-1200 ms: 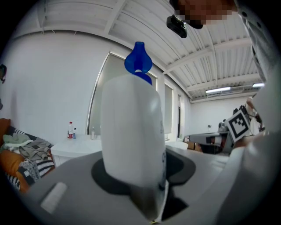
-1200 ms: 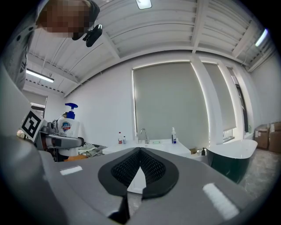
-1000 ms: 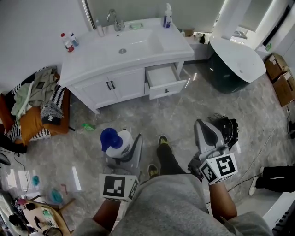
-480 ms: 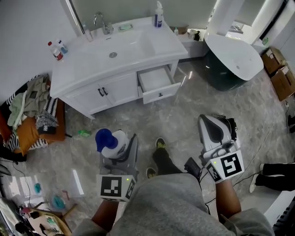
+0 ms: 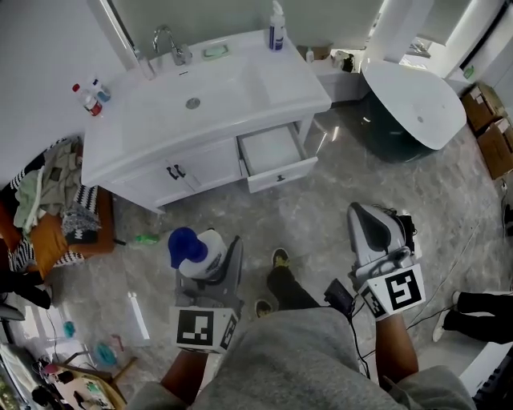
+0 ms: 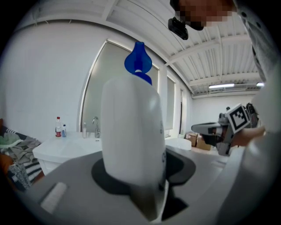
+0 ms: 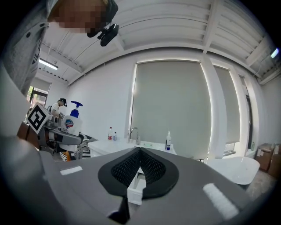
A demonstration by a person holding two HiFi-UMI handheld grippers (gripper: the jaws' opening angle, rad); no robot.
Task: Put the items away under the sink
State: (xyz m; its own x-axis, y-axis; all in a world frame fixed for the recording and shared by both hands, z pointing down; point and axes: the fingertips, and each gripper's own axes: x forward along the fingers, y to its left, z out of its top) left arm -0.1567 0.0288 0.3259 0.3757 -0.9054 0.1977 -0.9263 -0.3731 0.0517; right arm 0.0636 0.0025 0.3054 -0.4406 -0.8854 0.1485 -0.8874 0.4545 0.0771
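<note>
My left gripper (image 5: 212, 261) is shut on a white pump bottle (image 5: 202, 250) with a blue cap, held upright above the floor in front of the vanity. In the left gripper view the bottle (image 6: 131, 132) fills the middle between the jaws. My right gripper (image 5: 371, 216) hangs at the right, shut with nothing in it; its ribbed pads (image 7: 131, 165) meet. The white sink vanity (image 5: 200, 104) stands ahead with its two cabinet doors (image 5: 180, 172) closed and a drawer (image 5: 276, 152) pulled open.
Small bottles (image 5: 88, 88) and a spray bottle (image 5: 276, 24) stand on the counter by the faucet (image 5: 168, 44). A white bathtub (image 5: 413, 96) is at the right. A pile of clothes (image 5: 56, 192) lies left of the vanity; a green item (image 5: 146, 239) lies on the floor.
The head view has shifted so the vanity sits a little further left and turned. Both grippers keep about the same pose, and the bottle stays in the left one.
</note>
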